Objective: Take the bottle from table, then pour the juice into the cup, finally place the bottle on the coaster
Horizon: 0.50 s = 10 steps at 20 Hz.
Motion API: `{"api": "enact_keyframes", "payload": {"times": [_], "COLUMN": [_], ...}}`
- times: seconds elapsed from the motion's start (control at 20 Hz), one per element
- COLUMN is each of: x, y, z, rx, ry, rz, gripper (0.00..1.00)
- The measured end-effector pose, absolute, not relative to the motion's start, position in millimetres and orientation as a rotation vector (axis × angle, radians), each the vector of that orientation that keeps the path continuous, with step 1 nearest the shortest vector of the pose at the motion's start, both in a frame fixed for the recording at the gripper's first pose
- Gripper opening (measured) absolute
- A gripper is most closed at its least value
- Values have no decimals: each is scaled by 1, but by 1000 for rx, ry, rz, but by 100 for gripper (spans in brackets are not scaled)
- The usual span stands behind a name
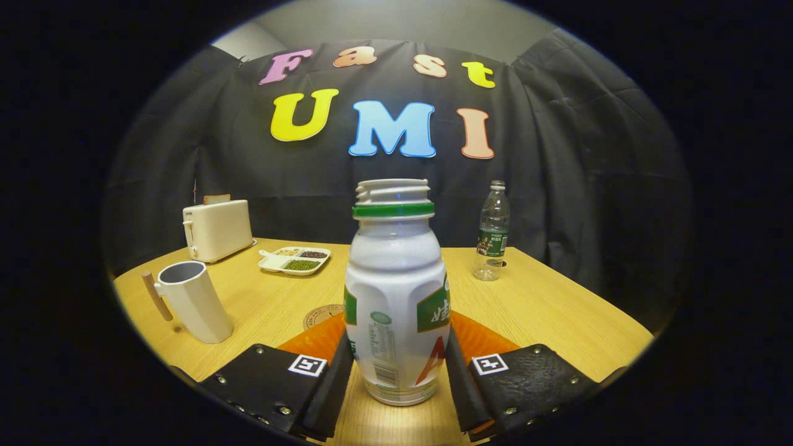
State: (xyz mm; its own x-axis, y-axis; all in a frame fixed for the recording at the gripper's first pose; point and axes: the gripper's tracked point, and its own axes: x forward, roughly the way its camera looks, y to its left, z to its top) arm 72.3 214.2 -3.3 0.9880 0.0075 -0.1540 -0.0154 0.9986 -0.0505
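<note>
A: Bottle point(396, 297) is standing upright on the table point(545, 303), right between our fingers, its long axis running straight up and square to the line we are closing along. The cap is off and the mouth is open.

B: Are we gripping it? The gripper point(396, 371) is sitting at the lower body, and both pads are looking flush against the sides, one on each flank.

A: We are judging it clasped, yes, both fingers pressing on the bottle. The base is looking as if it is resting on the wood, so we are reading the lift as not yet made.

B: Then what matters is the cup point(189, 300). It is standing to our left and a little ahead, handle turned away from the bottle, mouth open upward.

A: So we are thinking lift, carry left, and tip the neck leftward over that rim.

B: And the coaster point(322, 316) is lying just behind the bottle on the left, partly hidden by our left finger.
</note>
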Motion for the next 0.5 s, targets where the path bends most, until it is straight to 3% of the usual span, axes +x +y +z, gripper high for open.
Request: {"api": "enact_keyframes", "payload": {"times": [0.5], "x": [74], "y": [237], "z": [36], "rx": [-396], "ry": [142], "rz": [60], "gripper": [71]}}
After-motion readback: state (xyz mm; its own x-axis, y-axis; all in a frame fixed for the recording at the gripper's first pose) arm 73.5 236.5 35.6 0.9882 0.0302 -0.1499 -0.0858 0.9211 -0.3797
